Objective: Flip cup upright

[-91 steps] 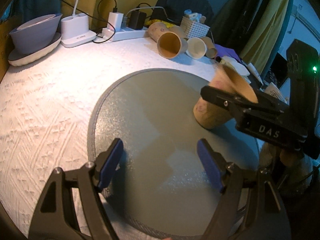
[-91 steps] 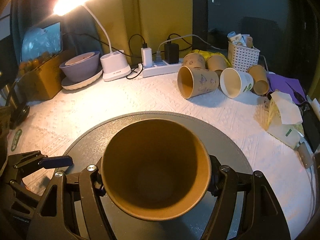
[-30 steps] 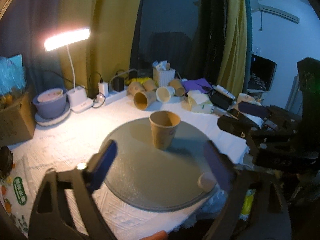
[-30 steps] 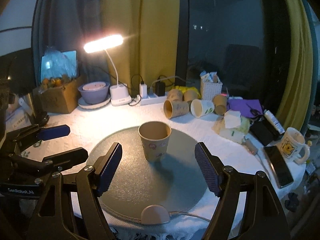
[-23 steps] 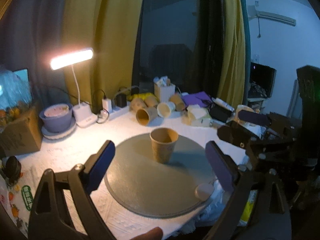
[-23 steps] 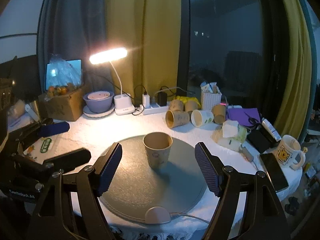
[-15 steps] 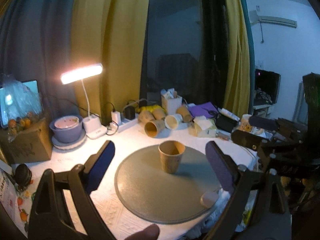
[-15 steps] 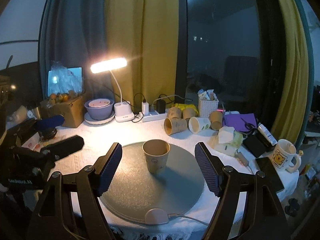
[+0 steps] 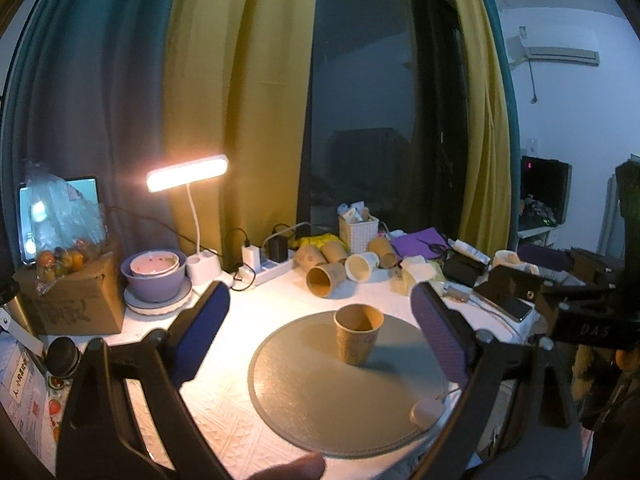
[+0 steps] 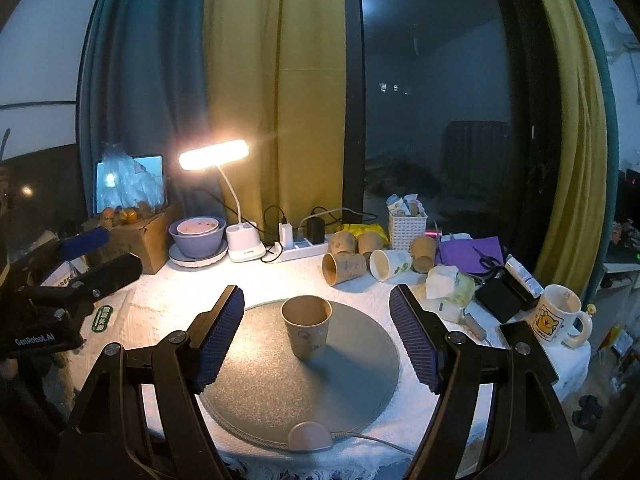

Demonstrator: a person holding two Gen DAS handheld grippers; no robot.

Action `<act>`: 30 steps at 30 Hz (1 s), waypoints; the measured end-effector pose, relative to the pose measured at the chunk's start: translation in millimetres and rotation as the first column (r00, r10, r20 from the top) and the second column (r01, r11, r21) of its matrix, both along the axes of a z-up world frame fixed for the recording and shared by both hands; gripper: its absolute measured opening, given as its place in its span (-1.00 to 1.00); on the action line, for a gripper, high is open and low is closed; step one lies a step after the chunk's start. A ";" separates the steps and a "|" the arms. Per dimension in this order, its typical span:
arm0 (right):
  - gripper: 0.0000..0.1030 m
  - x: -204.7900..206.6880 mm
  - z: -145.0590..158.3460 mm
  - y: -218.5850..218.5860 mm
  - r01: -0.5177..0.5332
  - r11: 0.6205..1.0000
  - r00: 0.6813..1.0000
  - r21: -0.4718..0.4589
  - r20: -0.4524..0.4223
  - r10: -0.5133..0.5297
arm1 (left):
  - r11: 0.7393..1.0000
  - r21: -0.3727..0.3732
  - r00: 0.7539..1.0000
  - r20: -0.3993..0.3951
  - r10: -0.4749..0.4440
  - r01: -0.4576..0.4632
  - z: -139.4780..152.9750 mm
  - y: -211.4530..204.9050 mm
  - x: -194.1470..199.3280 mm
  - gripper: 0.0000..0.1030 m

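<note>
A dim room at night, lit mainly by a warm desk lamp (image 10: pixel 213 154) whose bar flares with glare. Light pools on the white tablecloth (image 10: pixel 256 280) below the lamp, and the paper cup (image 10: pixel 306 331) casts a long shadow away from it. Fisheye distortion bends the curtains; corners fall black.

The cup (image 10: pixel 307 332) is tan paper with faint printed figures, on a grey speckled round mat (image 10: pixel 352 384). The tabletop (image 10: pixel 160 312) wears a white embossed cloth. Yellow and teal curtains (image 10: pixel 276 80) hang behind; the fingers (image 10: pixel 218 340) carry ribbed blue pads.
</note>
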State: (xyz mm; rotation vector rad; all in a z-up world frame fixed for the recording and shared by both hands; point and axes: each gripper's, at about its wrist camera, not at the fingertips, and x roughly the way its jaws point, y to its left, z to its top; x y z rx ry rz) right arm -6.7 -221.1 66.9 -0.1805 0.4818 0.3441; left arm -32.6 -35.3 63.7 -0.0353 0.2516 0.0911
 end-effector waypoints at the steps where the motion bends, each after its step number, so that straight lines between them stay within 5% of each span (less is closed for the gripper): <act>1: 0.52 0.1 0.1 -0.4 0.002 1.000 1.000 0.001 0.000 -0.002 | 1.000 -0.002 1.000 0.001 0.000 0.000 0.4 0.7 -0.4 0.80; 30: 0.52 2.4 -0.8 -3.7 0.016 1.000 1.000 0.013 -0.005 -0.016 | 1.000 -0.019 1.000 0.015 -0.014 0.014 3.0 1.6 -2.8 0.81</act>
